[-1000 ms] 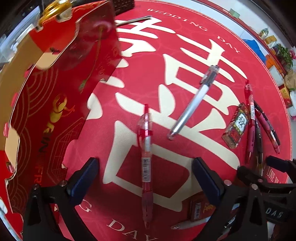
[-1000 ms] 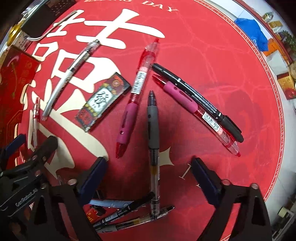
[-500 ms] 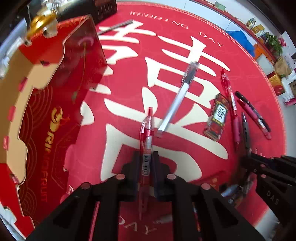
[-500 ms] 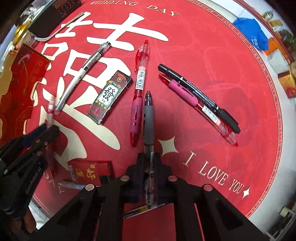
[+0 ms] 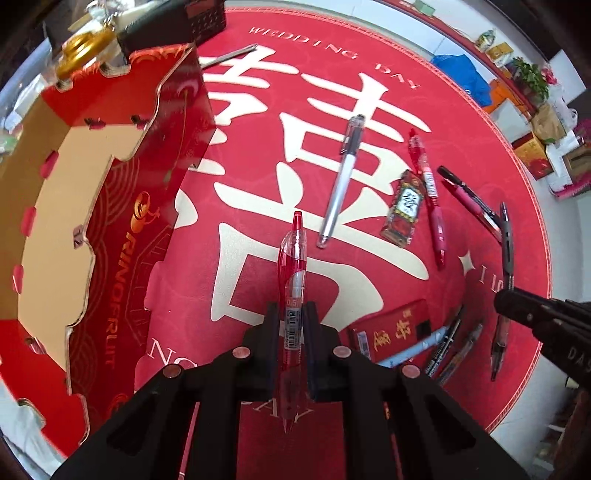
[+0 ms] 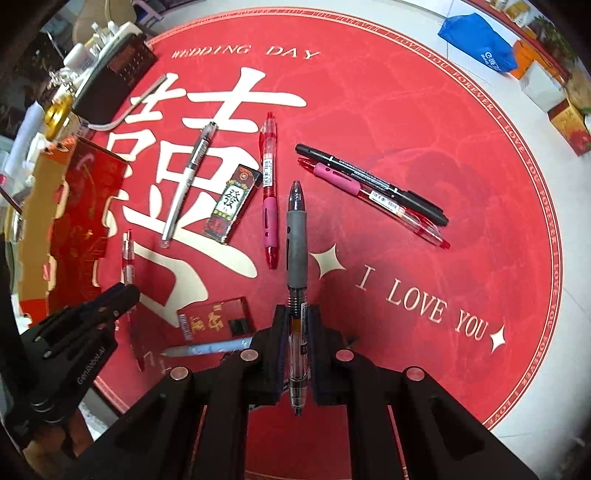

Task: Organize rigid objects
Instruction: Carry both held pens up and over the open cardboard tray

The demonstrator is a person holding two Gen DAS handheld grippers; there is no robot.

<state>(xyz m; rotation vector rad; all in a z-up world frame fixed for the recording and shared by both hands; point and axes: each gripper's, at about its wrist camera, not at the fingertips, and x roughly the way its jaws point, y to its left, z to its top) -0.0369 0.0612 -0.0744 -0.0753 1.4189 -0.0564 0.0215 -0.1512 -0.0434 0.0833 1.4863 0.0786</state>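
A: What lies under it all?
B: A round red mat (image 6: 424, 122) with big cream characters, "WEDDING DAY" and "I LOVE YOU" printed on it, spread over a pale floor (image 6: 424, 26)

A: And around the edge?
B: A blue bag (image 6: 480, 51), stacked cartons (image 5: 543, 147) and a green plant (image 5: 532, 75). Daylight seems to fall evenly, though the fisheye rim is too dark to show walls

The left tool (image 5: 291, 332) is built of matte black plastic arms with triangular cut-outs, joined by round copper-coloured pivot screws. The right tool (image 6: 297, 332) is made the same way, with dark blue pads seen on its fingers. White lettering is printed on each tool's black housing.
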